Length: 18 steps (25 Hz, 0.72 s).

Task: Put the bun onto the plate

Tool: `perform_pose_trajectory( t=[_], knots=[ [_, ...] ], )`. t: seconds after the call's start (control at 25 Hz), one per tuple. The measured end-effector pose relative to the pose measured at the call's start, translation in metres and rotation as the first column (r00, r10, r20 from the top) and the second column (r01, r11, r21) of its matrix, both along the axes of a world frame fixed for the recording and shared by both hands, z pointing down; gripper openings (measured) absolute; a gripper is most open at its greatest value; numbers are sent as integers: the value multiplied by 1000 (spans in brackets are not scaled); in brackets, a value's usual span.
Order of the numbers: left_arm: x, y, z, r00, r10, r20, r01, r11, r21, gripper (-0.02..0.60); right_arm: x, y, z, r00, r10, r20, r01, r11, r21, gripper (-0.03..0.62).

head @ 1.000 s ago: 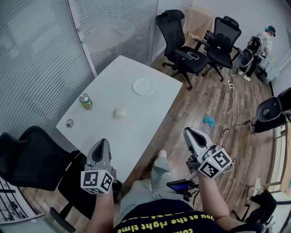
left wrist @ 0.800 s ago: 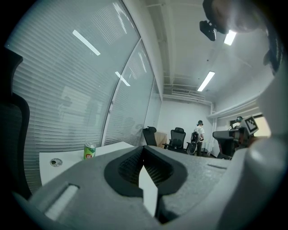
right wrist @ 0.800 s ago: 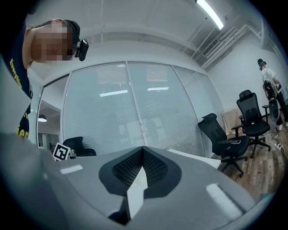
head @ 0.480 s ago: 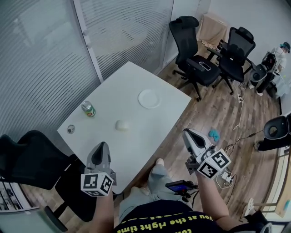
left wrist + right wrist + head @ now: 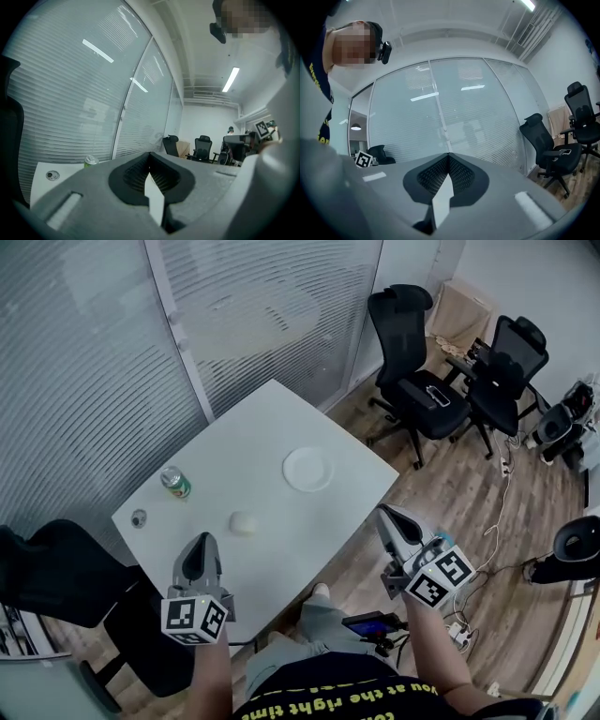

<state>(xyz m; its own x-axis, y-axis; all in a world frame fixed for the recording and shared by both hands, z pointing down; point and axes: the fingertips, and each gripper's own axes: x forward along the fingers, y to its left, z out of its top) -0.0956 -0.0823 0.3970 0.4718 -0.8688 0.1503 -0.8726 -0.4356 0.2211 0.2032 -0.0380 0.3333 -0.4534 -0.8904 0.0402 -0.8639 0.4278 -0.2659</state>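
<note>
A pale round bun (image 5: 244, 522) lies on the white table (image 5: 281, 418), near its middle. Farther back and to the right of the bun sits the white plate (image 5: 308, 469), with nothing on it. Short of the table's near edge is my left gripper (image 5: 202, 542), shut with nothing in it; in the left gripper view its jaws (image 5: 150, 154) meet at the tips. Off the table's right side, over the wooden floor, my right gripper (image 5: 387, 515) is likewise shut and holds nothing (image 5: 448, 155). Neither gripper view shows the bun or the plate.
A green can (image 5: 175, 482) and a small round object (image 5: 139, 517) stand on the table's left part; the can (image 5: 90, 161) also shows in the left gripper view. Black office chairs (image 5: 417, 362) stand at the back right, another chair (image 5: 56, 577) at the near left. A glass wall with blinds (image 5: 94, 362) runs behind the table.
The table, bun and plate have come nearer and lower in the head view as the person moves towards them. Both grippers stay shut and carry nothing.
</note>
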Motion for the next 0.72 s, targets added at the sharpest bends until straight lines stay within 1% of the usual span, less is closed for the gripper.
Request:
perform_pose_trajectory(
  t=[0.32, 0.48, 0.72],
  knots=[
    [35, -25, 2, 999, -39, 6, 39, 999, -3, 0, 36, -36, 2, 999, -43, 8, 43, 999, -2, 5],
    [51, -31, 4, 998, -51, 33, 51, 999, -4, 0, 54, -46, 6, 998, -60, 15, 60, 998, -7, 5],
    [63, -41, 1, 996, -81, 39, 81, 997, 3, 0, 75, -60, 11, 997, -74, 26, 74, 997, -14, 5]
  ],
)
